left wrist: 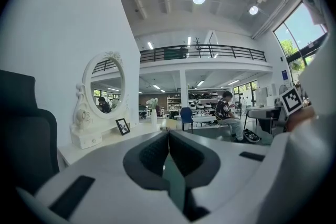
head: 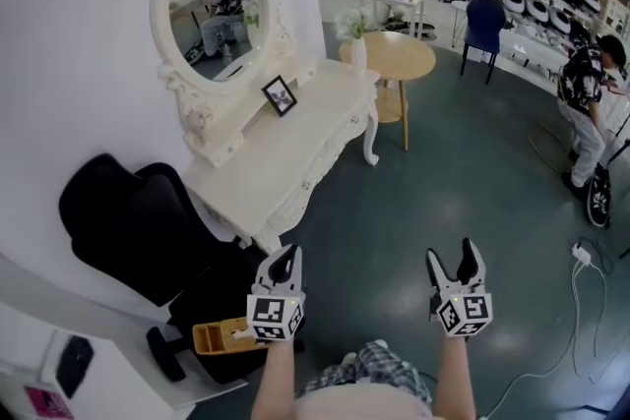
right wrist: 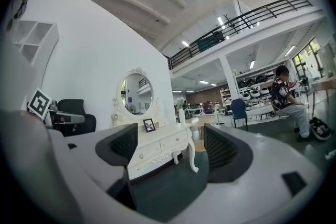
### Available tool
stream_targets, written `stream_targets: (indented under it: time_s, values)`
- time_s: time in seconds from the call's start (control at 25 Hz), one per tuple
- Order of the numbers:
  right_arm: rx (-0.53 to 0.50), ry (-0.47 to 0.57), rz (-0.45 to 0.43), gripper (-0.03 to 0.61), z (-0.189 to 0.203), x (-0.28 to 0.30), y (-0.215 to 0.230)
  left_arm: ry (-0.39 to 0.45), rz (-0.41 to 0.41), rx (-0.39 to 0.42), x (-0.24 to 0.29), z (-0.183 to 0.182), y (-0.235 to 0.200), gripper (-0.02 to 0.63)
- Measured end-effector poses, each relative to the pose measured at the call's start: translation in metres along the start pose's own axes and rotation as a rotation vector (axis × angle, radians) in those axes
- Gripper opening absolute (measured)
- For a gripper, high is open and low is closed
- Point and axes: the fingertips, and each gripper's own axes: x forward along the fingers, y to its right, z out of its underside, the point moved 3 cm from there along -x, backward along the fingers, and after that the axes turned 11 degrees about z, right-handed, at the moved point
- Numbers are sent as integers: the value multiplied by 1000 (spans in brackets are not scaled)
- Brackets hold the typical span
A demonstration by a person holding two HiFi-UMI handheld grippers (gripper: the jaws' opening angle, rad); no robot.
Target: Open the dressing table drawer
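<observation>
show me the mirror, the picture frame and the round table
mirror [head: 219, 10]: head view, middle of the glass
picture frame [head: 280, 95]: head view, centre of the frame
round table [head: 406, 59]: head view, bare part of its top

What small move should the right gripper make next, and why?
Probably carry the right gripper forward toward the dressing table. Its jaws stand wide apart with nothing between them, the drawers look shut, and the table stands well ahead of it, not yet within touch.
</observation>
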Motion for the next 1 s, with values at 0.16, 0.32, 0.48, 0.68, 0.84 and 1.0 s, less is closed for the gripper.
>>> stream_targets:
  time_s: [0.16,0.32,0.48,0.68,0.84,1.0]
  values:
    - [13,-5,7,391,6,12,2,-13,9,10,11,3,-5,28]
    - [16,-12,1,391,11,36,7,-20,0,5,30,8,-19,28]
    - [22,-16,8,391,16,75,18,-12,-7,6,63,11,-37,28]
    - [26,-15,-22,391,28,158,26,-13,-59,6,120,15,-80,28]
    - [19,-19,-79,390,19,234,31,-11,-100,-6,173,5,-107,28]
    - [4,-40,-152,390,9,321,28,-34,-152,-9,222,-9,-137,28]
